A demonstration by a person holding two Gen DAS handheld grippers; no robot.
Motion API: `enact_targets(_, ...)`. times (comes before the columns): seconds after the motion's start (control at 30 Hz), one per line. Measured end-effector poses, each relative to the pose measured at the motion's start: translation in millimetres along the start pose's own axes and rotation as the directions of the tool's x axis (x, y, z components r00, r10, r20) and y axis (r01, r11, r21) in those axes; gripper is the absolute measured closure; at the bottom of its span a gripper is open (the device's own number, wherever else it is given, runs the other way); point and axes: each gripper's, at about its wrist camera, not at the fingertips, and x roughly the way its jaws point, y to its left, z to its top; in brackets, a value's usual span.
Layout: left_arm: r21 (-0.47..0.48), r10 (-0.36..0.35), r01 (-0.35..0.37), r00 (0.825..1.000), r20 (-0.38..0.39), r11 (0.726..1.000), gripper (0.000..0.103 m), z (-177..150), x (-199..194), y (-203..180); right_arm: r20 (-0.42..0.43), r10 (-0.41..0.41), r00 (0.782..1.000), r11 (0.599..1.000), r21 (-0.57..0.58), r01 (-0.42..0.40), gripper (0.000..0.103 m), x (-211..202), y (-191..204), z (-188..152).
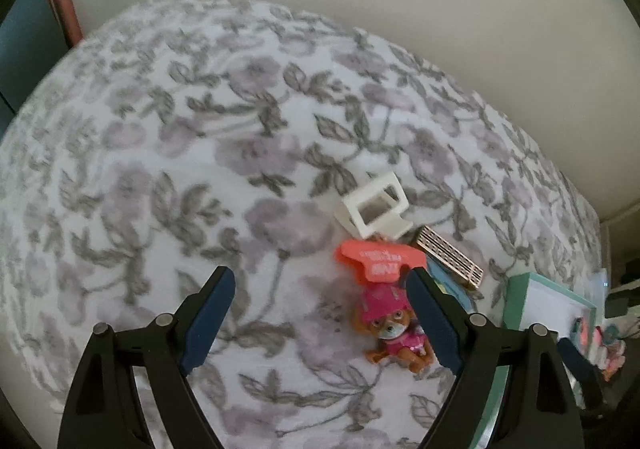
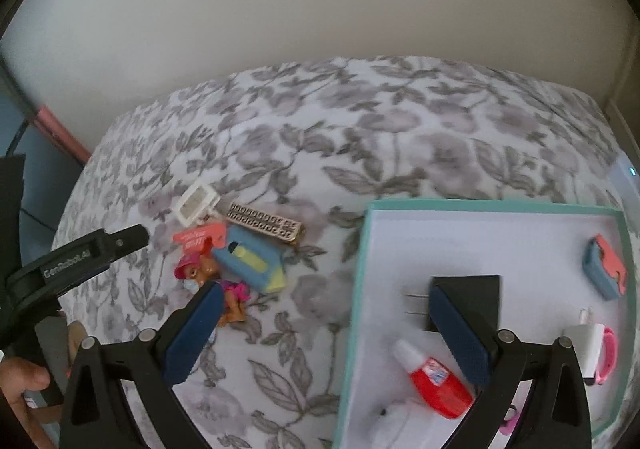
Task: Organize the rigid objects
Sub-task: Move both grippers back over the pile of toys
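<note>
My left gripper [image 1: 320, 317] hangs open over a floral bedspread [image 1: 180, 169], nothing between its fingers. A toy pup in a pink hat [image 1: 396, 333] lies just inside its right finger. Beyond the pup are an orange tag [image 1: 376, 261], a white frame piece [image 1: 374, 209] and a gold perforated bar [image 1: 448, 255]. My right gripper [image 2: 328, 333] is open and empty, straddling the left wall of a teal box [image 2: 360, 289]. The same cluster shows left of it: pup [image 2: 208, 277], tag [image 2: 198, 237], frame [image 2: 196, 203], bar [image 2: 264, 227] and a blue-yellow piece [image 2: 252, 265].
Inside the box lie a black plug [image 2: 468, 297], a red bottle [image 2: 436, 377], a blue-coral item [image 2: 604, 269] and a white-pink item [image 2: 596, 353]. The left gripper's finger [image 2: 120, 243] and a person's hand [image 2: 24, 381] enter at left. A pale wall lies beyond the bed.
</note>
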Motion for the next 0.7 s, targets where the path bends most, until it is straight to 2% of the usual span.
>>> enact_targets(0.07,0.006,-0.024,0.024,1.0,-0.016,1.0,0.015,-2.5,6.6,-4.6,-0.012,-0.013,1.0,1.0,-0.01,0.013,0.0,5.2,2.9,-1.1)
enact_targets(0.3,0.089,-0.039,0.048,0.995,-0.096,0.995,0.015,-14.5,31.1,-28.8,-0.027,-0.042,0.999,0.999,-0.001,0.042,0.0,9.6,-5.2,-2.4)
enact_targets(0.7,0.197,0.001,0.029,0.989,-0.149,0.98,0.015,-26.8,46.1,-51.9,-0.016,-0.06,0.998,0.998,0.026,0.061,0.0,1.6,-19.0,-2.7)
